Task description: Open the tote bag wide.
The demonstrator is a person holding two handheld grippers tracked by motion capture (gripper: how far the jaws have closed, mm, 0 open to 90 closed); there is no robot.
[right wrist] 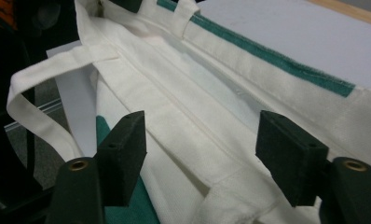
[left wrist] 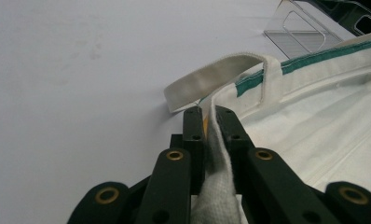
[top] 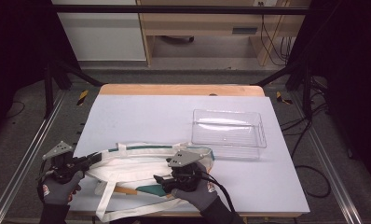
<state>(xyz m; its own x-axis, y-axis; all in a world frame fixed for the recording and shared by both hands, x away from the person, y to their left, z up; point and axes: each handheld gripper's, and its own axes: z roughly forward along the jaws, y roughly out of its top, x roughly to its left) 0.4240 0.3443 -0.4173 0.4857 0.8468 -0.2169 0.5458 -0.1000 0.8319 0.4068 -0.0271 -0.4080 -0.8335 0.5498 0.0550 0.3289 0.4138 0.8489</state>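
Cream canvas tote bag [top: 141, 170] with green trim lies flat along the table's [top: 141, 116] near edge, its handles spilling over that edge. At the bag's left end the left gripper [left wrist: 210, 122] is clenched on the rim fabric. Over the bag's right half the right gripper [right wrist: 200, 154] is released, jaws wide above the cloth. A clear plastic tray [top: 229, 128] sits toward the right edge.

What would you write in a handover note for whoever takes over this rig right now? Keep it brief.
Left hand-held gripper: shut on the tote bag rim fabric.
Right hand-held gripper: open, jaws standing over the bag's cloth, gripping nothing.
Bag lies flat at the table's near edge; clear plastic bin sits empty beyond it.
Done: left grip on rim.
Left: probably a right grip on the bag.
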